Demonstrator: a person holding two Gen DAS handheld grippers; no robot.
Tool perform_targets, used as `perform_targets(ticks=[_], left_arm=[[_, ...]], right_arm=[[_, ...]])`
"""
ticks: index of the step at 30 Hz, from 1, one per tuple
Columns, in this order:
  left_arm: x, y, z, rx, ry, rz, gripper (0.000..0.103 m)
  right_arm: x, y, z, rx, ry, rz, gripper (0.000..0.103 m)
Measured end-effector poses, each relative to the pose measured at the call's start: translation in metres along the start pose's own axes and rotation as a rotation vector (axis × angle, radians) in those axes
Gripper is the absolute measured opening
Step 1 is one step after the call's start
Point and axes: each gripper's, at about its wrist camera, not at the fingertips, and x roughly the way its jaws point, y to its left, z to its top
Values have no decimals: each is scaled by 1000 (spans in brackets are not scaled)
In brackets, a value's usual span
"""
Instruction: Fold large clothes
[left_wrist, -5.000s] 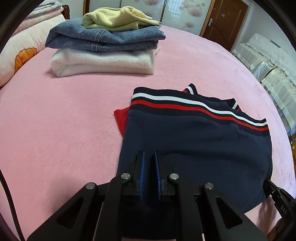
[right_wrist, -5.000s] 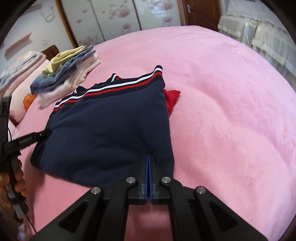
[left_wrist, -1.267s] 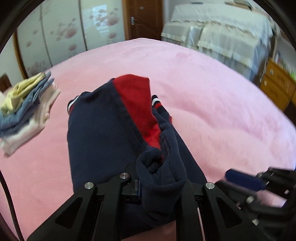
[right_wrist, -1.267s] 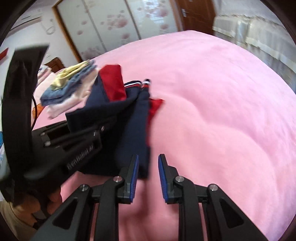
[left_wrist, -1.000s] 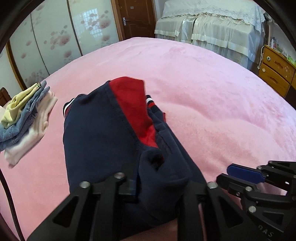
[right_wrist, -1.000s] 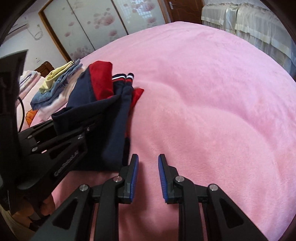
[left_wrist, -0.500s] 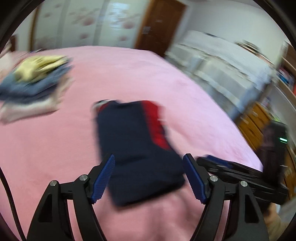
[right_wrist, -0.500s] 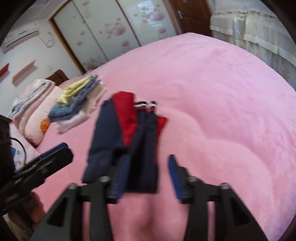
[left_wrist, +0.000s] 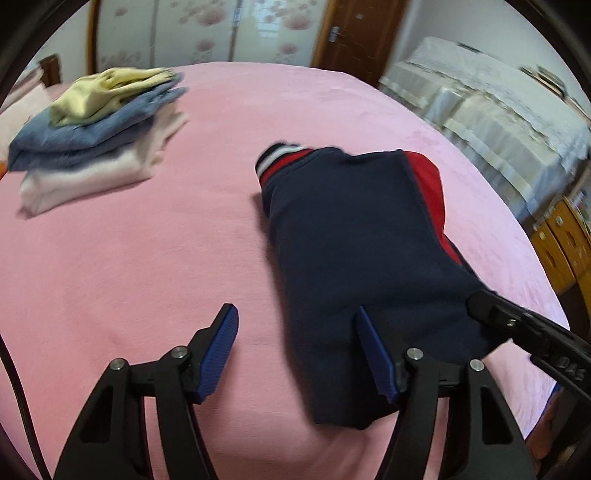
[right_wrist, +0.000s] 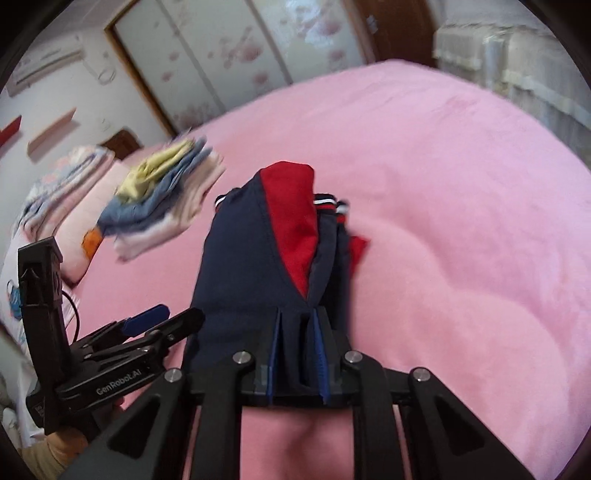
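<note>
A folded navy garment (left_wrist: 369, 266) with a red panel and striped cuffs lies on the pink bed (left_wrist: 129, 266); it also shows in the right wrist view (right_wrist: 258, 266). My left gripper (left_wrist: 299, 347) is open and empty, its right finger over the garment's near left edge. My right gripper (right_wrist: 295, 350) has its pads a small gap apart around the garment's near edge; in the left wrist view its finger (left_wrist: 517, 325) rests at the garment's right corner. The left gripper shows at the left of the right wrist view (right_wrist: 147, 325).
A stack of folded clothes (left_wrist: 99, 125) sits at the far left of the bed, also in the right wrist view (right_wrist: 166, 195). Pillows (right_wrist: 66, 184) lie behind it. A covered sofa (left_wrist: 480, 110) and a wooden cabinet (left_wrist: 565, 240) stand at the right.
The garment was folded over to a narrower shape and laid flat. My left gripper let go and opened wide. My right gripper moved onto the garment's near edge and narrowed around it.
</note>
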Motion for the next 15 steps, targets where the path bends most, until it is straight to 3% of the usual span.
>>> perform_targets(ticks=[2,4,7,10,15], left_arm=[[10,-13,-6,49,29,-11,52],[17,-23,-12,74,34,-6,48],[14,-28,-13,94,7,29,44],[3,-24,-10,70,20,12,44],[-25,-23,6,58,-49,18,44]], right_arm=[[17,-22,-16,40,65,-49,17],[37,-35,-28,91,139,-47,17],[34,-36,-30,108,111,-36,23],[25,-33,-19,105,100,-51,38],[-7,-23,8,72,-35,-54,39]])
